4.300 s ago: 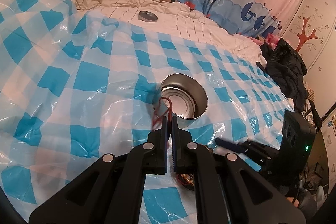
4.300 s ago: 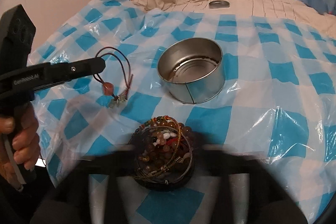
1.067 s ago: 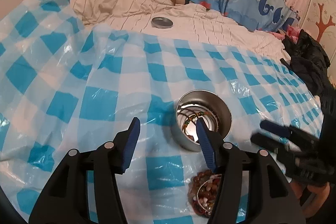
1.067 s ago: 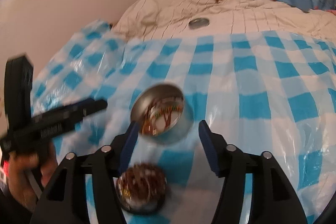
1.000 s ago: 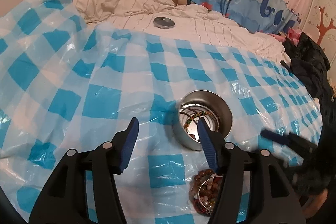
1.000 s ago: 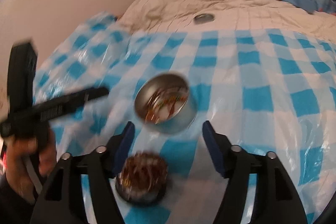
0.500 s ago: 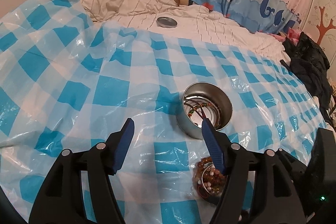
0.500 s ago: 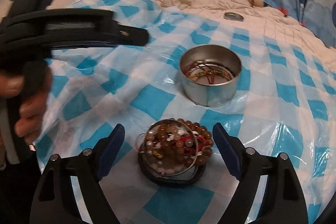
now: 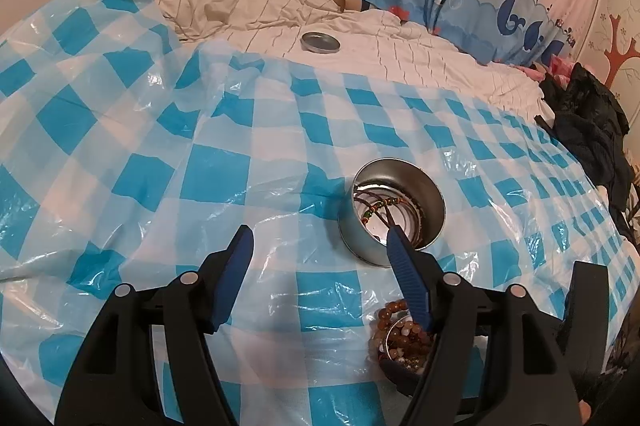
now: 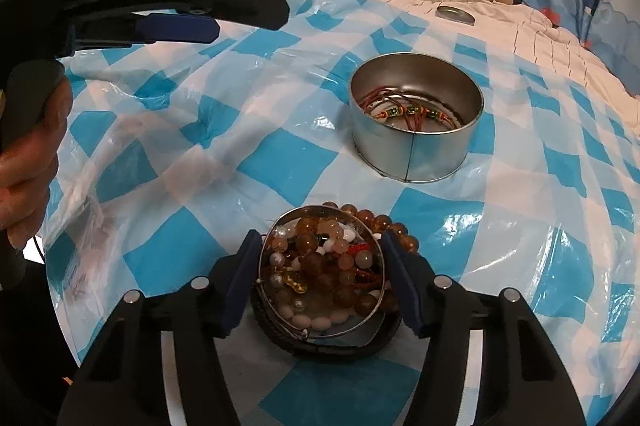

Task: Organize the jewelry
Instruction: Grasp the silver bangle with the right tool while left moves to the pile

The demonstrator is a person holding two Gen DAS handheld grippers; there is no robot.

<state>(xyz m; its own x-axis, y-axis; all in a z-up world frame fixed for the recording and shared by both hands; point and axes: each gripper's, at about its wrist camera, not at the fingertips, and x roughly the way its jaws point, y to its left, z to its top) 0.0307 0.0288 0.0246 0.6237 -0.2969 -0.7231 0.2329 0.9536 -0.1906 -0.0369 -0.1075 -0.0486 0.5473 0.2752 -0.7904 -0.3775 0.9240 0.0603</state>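
Right gripper [image 10: 322,258], lower centre of the right wrist view: fingers closing on either side of the bead pile [image 10: 324,266] in its dark dish [image 10: 320,340]; pad contact cannot be confirmed. Left gripper [image 9: 318,246], lower centre of the left wrist view: fingers released, nothing between them. Metal tin [image 10: 416,130], upper right of centre on the checkered sheet [image 10: 192,154], contains corded bracelets [image 10: 404,112].

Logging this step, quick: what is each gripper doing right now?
Left gripper: open, holding nothing.
Right gripper: closing around the bead pile; pads not yet pressing it.
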